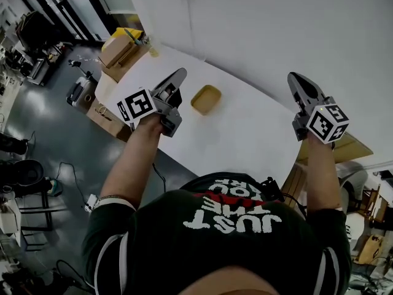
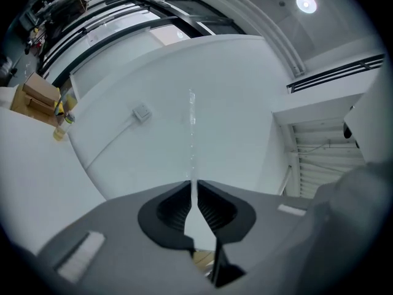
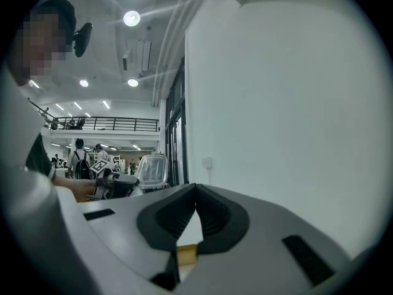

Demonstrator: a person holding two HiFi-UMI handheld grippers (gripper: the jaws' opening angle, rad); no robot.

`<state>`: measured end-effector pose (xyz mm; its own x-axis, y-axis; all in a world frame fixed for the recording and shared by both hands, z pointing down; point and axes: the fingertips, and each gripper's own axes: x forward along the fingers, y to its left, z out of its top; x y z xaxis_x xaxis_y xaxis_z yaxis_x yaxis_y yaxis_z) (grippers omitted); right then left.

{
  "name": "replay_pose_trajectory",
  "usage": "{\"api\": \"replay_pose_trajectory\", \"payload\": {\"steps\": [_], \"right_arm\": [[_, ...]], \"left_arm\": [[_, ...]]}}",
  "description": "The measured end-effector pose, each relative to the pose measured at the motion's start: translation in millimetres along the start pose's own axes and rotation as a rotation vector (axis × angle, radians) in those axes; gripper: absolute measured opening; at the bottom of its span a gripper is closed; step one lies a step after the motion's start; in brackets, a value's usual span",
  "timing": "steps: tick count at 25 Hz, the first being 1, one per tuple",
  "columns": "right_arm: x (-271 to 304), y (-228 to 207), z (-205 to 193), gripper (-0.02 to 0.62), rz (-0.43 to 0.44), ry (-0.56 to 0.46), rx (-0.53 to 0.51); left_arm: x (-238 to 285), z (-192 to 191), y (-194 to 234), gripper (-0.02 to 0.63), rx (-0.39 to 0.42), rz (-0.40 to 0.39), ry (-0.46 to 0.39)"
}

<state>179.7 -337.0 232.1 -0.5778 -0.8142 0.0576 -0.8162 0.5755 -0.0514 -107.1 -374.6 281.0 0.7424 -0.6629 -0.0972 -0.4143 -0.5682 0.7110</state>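
I hold both grippers up above a white table (image 1: 245,134), pointing away from me toward a white wall. My left gripper (image 1: 180,72) hangs over the table's left part, and in the left gripper view (image 2: 191,184) its jaws meet at the tips with nothing between them. My right gripper (image 1: 293,77) is raised past the table's right edge, and in the right gripper view (image 3: 196,188) its jaws are also closed and empty. A shallow yellow dish (image 1: 206,99) lies on the table between the two grippers, nearer the left one. Neither gripper touches it.
Cardboard boxes (image 1: 120,51) and a small bottle (image 1: 151,50) stand at the table's far left end; the boxes (image 2: 38,97) also show in the left gripper view. A wooden surface (image 1: 350,146) lies to the right. Cables and equipment cover the floor on the left.
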Motion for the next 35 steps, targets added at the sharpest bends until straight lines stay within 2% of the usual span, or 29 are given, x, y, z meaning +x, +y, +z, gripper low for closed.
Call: {"api": "replay_pose_trajectory", "payload": {"steps": [24,35], "right_arm": [[3.5,1.6,6.1,0.006,0.005,-0.003,-0.003],[3.5,4.6,1.4,0.005,-0.009,0.021,-0.037]], "left_arm": [[-0.4,2.8,-7.9,0.037,0.038,0.002,0.008],[0.1,2.3,-9.4,0.037,0.044,-0.005,0.011]]}}
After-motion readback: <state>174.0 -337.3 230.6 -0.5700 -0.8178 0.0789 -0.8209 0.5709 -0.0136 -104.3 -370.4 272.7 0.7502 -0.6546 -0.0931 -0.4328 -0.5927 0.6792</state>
